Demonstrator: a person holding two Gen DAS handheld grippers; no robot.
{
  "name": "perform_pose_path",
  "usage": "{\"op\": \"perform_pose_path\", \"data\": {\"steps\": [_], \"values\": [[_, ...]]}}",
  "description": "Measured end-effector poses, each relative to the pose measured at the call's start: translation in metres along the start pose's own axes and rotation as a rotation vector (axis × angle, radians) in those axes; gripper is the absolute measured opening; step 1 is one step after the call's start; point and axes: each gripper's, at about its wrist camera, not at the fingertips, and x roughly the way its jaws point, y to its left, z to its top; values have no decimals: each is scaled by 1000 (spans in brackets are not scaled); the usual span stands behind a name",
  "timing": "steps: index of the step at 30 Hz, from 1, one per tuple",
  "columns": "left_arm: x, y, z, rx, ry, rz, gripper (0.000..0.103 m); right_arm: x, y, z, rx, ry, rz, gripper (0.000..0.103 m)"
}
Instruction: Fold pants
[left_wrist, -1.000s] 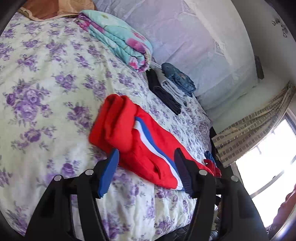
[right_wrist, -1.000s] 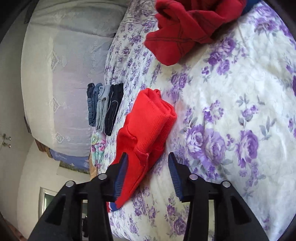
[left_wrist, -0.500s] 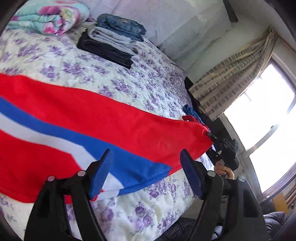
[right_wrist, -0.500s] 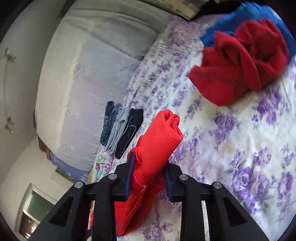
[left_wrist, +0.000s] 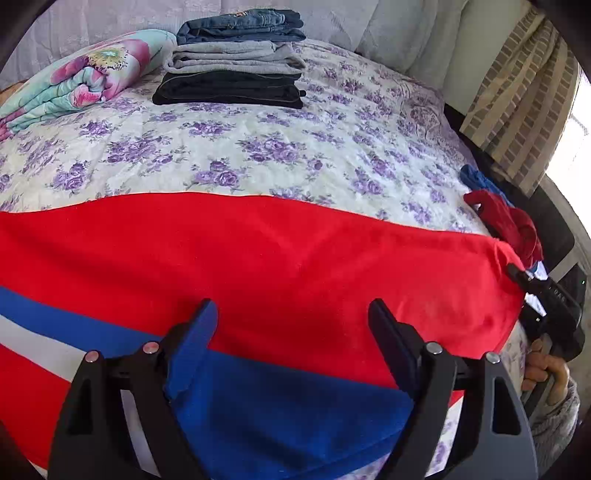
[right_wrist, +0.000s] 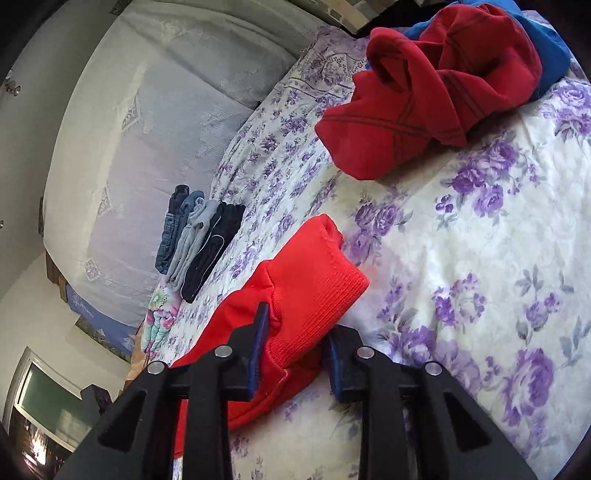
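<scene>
Two grips matter here: your right gripper (right_wrist: 295, 345) is pinched on the ribbed end of the red pants (left_wrist: 280, 258), which lie stretched across the floral bedspread (left_wrist: 295, 155), while your left gripper (left_wrist: 291, 332) hovers wide apart over the blue stripe, holding nothing. Lift before it clamps and the cloth will likely sag, skewing the fold
</scene>
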Motion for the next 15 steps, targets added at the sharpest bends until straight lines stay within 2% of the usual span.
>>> {"op": "perform_pose_path", "data": {"steps": [2, 4, 6, 7, 9, 11, 15], "values": [[-2, -15, 0, 21, 13, -37, 81, -3, 0, -2, -5, -4, 0, 27], [4, -38, -3, 89, 18, -41, 81, -4, -1, -3, -8, -6, 0, 27], [18, -61, -13, 186, 30, 30, 84, -4, -1, -4, -8, -6, 1, 27], [26, -70, -19, 238, 31, 84, 90, -4, -1, -4, -8, -6, 2, 27], [32, -78, -24, 286, 23, 143, 92, -4, -1, -4, -9, -6, 1, 27], [26, -71, -21, 249, 24, 107, 92, -7, -2, -6, -11, -6, -8, 27], [-9, -28, -18, 69, -13, -65, 92, -11, 18, -8, -78, -37, -90, 28]]}}
